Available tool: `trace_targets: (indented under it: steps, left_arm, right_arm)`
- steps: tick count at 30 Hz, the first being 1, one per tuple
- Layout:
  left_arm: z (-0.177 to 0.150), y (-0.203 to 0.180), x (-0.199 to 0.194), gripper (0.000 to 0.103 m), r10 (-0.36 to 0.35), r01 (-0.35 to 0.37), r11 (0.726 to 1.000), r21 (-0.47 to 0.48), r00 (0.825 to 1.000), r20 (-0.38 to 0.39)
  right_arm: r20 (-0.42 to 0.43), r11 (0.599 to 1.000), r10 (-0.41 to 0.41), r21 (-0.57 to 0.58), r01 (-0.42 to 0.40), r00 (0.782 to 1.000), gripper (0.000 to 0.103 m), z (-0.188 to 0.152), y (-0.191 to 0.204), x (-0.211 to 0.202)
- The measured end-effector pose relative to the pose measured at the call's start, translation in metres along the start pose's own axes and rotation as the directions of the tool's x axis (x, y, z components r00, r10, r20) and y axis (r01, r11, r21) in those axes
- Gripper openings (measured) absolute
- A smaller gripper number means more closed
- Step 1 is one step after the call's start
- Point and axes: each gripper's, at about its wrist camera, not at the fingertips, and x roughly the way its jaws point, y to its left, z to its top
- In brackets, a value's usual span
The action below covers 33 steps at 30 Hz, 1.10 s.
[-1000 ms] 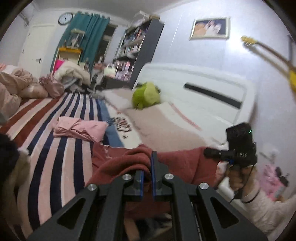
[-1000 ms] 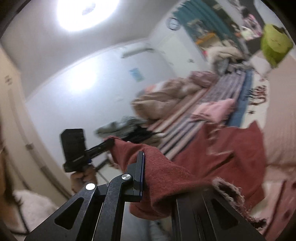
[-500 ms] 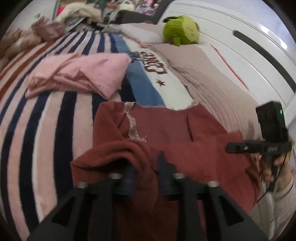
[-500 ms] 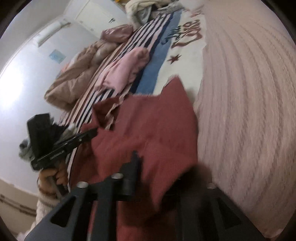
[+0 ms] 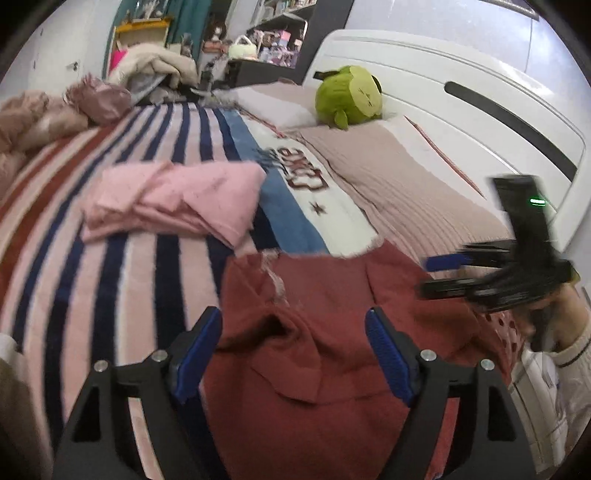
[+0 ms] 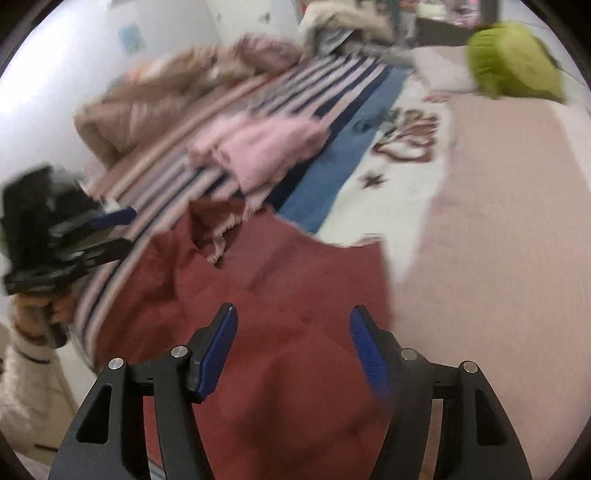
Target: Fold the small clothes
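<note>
Dark-red fuzzy garment (image 5: 332, 369) rumpled on striped bed, lace trim; both grippers (image 5: 293, 354) (image 6: 291, 350) opening, nothing gripped.

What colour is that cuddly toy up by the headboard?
Lime green; the cuddly toy shows sharpest in the left wrist view.

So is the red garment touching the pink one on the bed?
Apart. The left wrist view shows striped blanket between the red garment and the pink garment.

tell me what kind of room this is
Most likely a bedroom at home: a bed with a striped blanket and white headboard, a green plush toy by the pillows, and cluttered shelves behind.
</note>
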Motion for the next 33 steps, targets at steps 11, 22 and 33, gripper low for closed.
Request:
trace_targets:
  steps: [11,22,33]
  left_arm:
    - [-0.038,0.001,0.008,0.076,-0.018,0.02,0.999,0.033,0.998,-0.054]
    - [-0.037,0.01,0.002,0.076,-0.046,0.045,0.999,-0.013,0.999,-0.022]
    - [-0.047,0.009,-0.017,0.077,-0.055,0.056,0.998,0.01,0.998,-0.021]
  right_arm:
    - [-0.139,0.969,-0.244,-0.066,0.237,0.96,0.0,0.01,-0.003,0.043]
    - [-0.053,0.974,-0.225,0.011,0.226,0.973,0.001,0.014,-0.047,-0.001]
    - [-0.215,0.972,-0.233,-0.084,0.22,0.948,0.015,0.011,0.001,0.064]
